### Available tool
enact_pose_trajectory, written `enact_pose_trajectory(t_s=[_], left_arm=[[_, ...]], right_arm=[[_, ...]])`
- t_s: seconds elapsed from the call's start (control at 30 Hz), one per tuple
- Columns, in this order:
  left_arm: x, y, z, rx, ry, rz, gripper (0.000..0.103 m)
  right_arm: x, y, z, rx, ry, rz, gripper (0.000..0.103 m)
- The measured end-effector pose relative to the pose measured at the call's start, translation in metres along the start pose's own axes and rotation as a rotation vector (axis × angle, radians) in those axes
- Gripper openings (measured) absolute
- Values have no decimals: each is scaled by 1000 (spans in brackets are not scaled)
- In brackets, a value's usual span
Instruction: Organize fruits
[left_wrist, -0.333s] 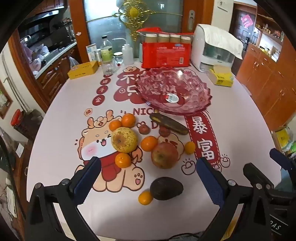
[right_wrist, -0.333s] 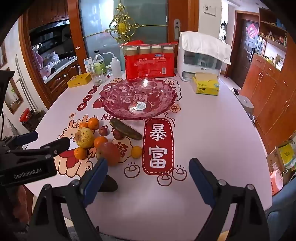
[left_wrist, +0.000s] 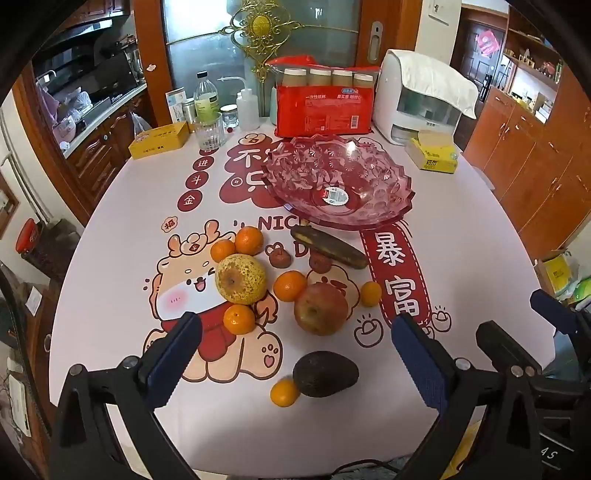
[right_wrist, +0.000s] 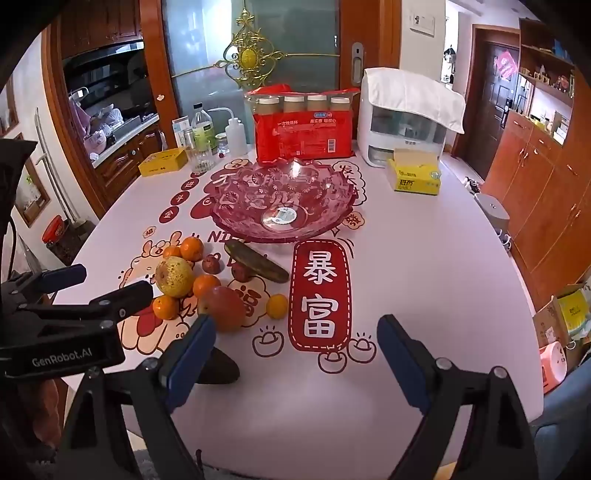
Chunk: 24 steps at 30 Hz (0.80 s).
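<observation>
An empty pink glass bowl (left_wrist: 384, 173) (right_wrist: 332, 188) stands mid-table. In front of it lie loose fruits: a yellow pear (left_wrist: 240, 278) (right_wrist: 173, 277), a red apple (left_wrist: 320, 308) (right_wrist: 223, 308), a dark avocado (left_wrist: 325, 373) (right_wrist: 221, 367), a darkened banana (left_wrist: 328, 246) (right_wrist: 256, 262) and several small oranges (left_wrist: 290, 285). My left gripper (left_wrist: 295, 354) is open and empty, hovering just above the avocado. My right gripper (right_wrist: 295, 350) is open and empty over bare tablecloth right of the fruit. The left gripper also shows at the left of the right wrist view (right_wrist: 99, 288).
At the table's far edge stand a red pack of paper cups (left_wrist: 321, 107), a white dispenser (left_wrist: 421, 99), a yellow tissue box (left_wrist: 436, 153), a yellow flat box (left_wrist: 159, 140), a glass (left_wrist: 208, 131) and bottles (left_wrist: 205, 98). Wooden cabinets line the right side.
Both views have shifted slightly closer to the table. Nothing on the table has moved and both grippers stay open.
</observation>
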<state>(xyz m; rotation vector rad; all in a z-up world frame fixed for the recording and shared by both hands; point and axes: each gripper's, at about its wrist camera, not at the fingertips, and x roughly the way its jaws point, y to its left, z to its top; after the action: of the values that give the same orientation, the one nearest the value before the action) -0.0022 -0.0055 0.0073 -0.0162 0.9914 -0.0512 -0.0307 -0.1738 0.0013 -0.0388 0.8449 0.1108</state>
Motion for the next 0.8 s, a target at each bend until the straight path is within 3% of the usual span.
enact_pose_trajectory(t_s=[0.8], left_arm=[[-3,8,-9,-19,-6,3,102]], right_arm=[[-8,15,0,-39,-7,33,90]])
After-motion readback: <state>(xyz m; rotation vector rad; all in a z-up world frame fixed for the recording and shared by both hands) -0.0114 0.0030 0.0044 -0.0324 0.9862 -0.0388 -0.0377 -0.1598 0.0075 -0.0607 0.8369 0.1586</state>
